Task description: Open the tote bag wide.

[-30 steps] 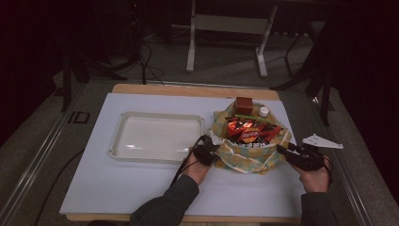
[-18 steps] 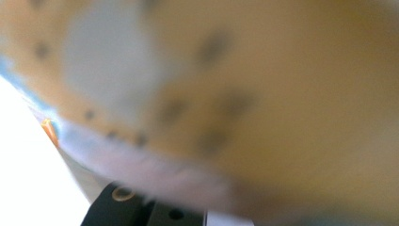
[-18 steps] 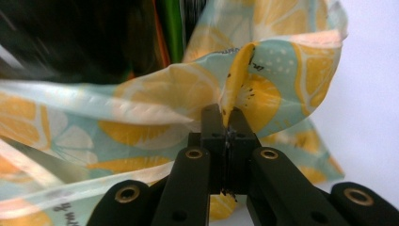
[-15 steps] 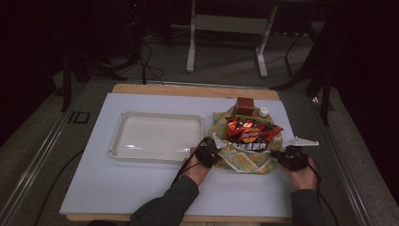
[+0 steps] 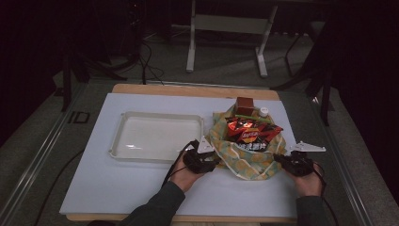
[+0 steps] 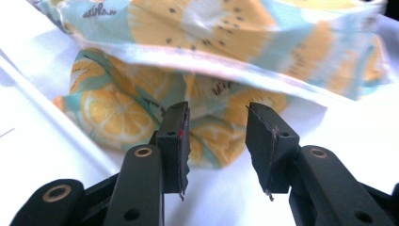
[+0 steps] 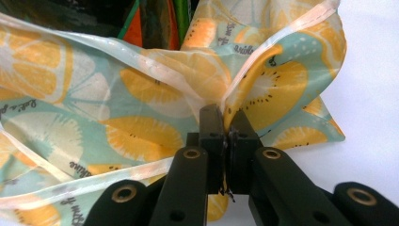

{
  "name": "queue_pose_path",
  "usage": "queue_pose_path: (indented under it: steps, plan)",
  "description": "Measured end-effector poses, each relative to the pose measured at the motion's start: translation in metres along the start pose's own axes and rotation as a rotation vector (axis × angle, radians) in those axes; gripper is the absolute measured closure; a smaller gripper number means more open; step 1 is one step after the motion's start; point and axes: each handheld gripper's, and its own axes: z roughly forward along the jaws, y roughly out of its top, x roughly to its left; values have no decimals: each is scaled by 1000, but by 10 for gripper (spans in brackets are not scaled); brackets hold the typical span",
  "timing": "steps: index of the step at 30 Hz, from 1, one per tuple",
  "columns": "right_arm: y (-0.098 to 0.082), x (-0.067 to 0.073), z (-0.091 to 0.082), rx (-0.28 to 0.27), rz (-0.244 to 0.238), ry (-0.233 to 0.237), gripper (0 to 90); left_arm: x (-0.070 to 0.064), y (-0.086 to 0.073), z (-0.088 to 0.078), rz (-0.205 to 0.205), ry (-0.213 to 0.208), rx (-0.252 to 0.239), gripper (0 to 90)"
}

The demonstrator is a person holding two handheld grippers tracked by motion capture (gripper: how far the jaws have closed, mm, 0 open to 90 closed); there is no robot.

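Cloth bag: a citrus-print cloth bag (image 5: 249, 157) sits on the white tabletop (image 5: 141, 188), between the two grippers.
Bag contents: a red snack packet (image 5: 251, 131) stands in it, beyond both pairs of jaws.
Right gripper (image 7: 225, 132): jaws closed tight on the bag's white-edged hem, cloth bunched between them.
Left gripper (image 6: 217, 141): jaws have just been opening; about half apart, nothing pinched, the bag's fabric just ahead of the tips.
Tray: a clear tray (image 5: 157, 137) lies beside the left jaws, away from the bag.
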Motion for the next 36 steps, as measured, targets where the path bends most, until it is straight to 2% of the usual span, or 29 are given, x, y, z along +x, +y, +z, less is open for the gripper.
queue_pose_path:
  steps: [3,9,12,15,17,19,20,22,24,27,29,31,36]
  plan:
    - [0,1,-1,-3,-5,4,883,-1,-1,-12,8,8,-36,603]
    - [1,3,0,-2,-17,10,886,-7,11,-35,41,8,-162,608]
    - [1,5,0,-6,-22,13,887,-7,23,-38,72,8,-201,608]
    - [1,7,-1,-12,-28,19,888,-7,36,-33,84,-13,-224,587]
    - [1,8,-1,-13,-31,21,888,-8,42,-24,97,-4,-207,587]
    - [1,8,-1,-12,-34,24,888,-9,44,-11,97,16,-159,601]
    - [1,8,-1,-12,-34,25,888,-9,42,-4,94,13,-125,655]
    - [1,7,-2,-14,-31,26,891,-11,36,11,94,38,-61,749]
    - [-1,6,-1,-11,-28,24,893,-11,28,23,95,51,-13,785]
    - [-4,2,0,0,-11,18,892,-7,20,35,67,67,34,798]
    - [-6,1,-1,0,-3,20,853,-6,18,39,62,73,47,801]
    - [-7,0,-3,-9,-1,12,777,-6,17,41,76,80,55,801]
    - [-2,1,-19,-60,-4,10,666,-9,16,39,83,82,48,788]
